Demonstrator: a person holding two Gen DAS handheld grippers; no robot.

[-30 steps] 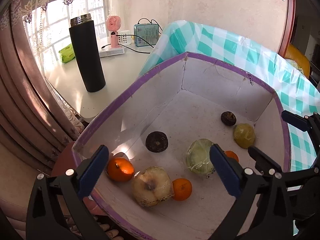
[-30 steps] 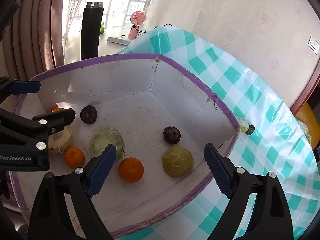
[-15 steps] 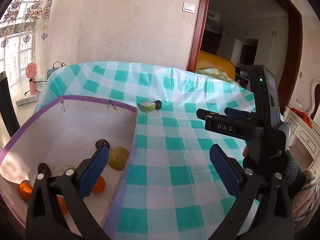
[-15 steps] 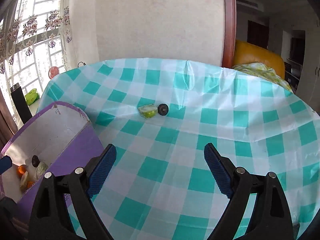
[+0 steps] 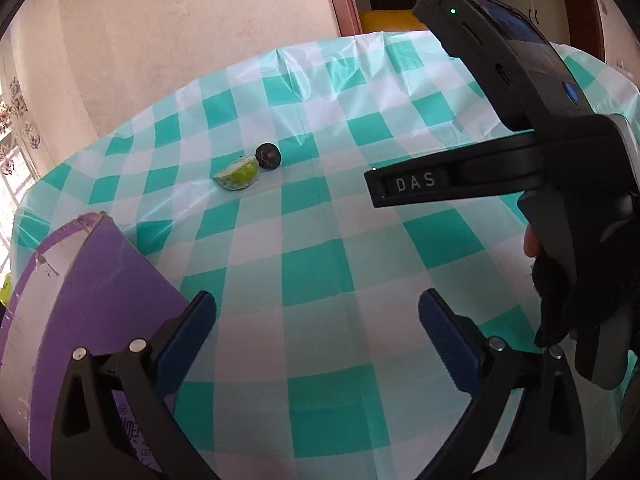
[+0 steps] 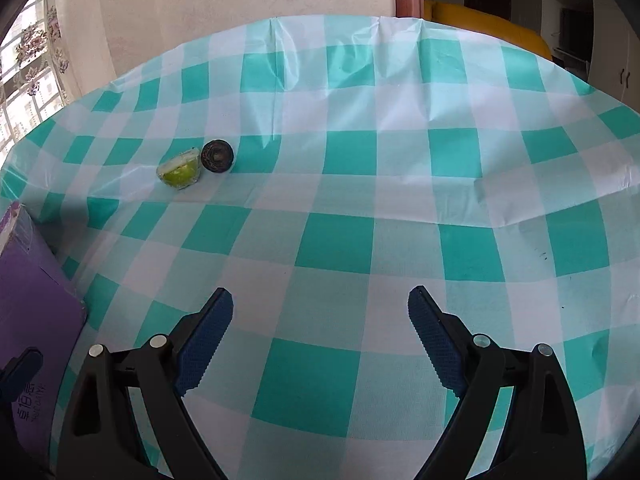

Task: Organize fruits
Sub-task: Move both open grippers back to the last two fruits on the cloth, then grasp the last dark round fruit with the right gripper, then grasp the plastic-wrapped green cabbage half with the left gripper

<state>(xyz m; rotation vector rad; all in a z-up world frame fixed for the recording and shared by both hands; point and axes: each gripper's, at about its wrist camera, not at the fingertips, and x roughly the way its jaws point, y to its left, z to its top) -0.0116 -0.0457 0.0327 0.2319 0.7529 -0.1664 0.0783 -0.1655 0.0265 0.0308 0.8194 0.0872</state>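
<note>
so both grippers were empty at this point. the left gripper (image 5: 316,320) had its blue pads spread wide with nothing but tablecloth between them, and the right gripper (image 6: 320,316) was the same, jaws apart and holding nothing. the big change from a second earlier: both cameras had been staring down into the purple-rimmed box with the oranges and wrapped fruit sitting in it, and by now they'd swung right off it and out over the table. the purple box (image 5: 100,292) was only a corner at the left edge of the left view, and just a sliver of it showed in the right view, so you couldn't see its contents any more. in the left view the right hand's tool crossed the right side of the frame, gripped by a gloved hand (image 5: 576,280). what was left out on the checked tablecloth (image 6: 400,200) were two stragglers near the far side: a green wrapped fruit (image 6: 180,171) and a dark round fruit (image 6: 217,155) touching or nearly touching it, well clear of both grippers and outside the box. my read is the stuff in the box was done and these two were next, so the move ahead was a reach across the table for one of them, probably one per gripper.
</note>
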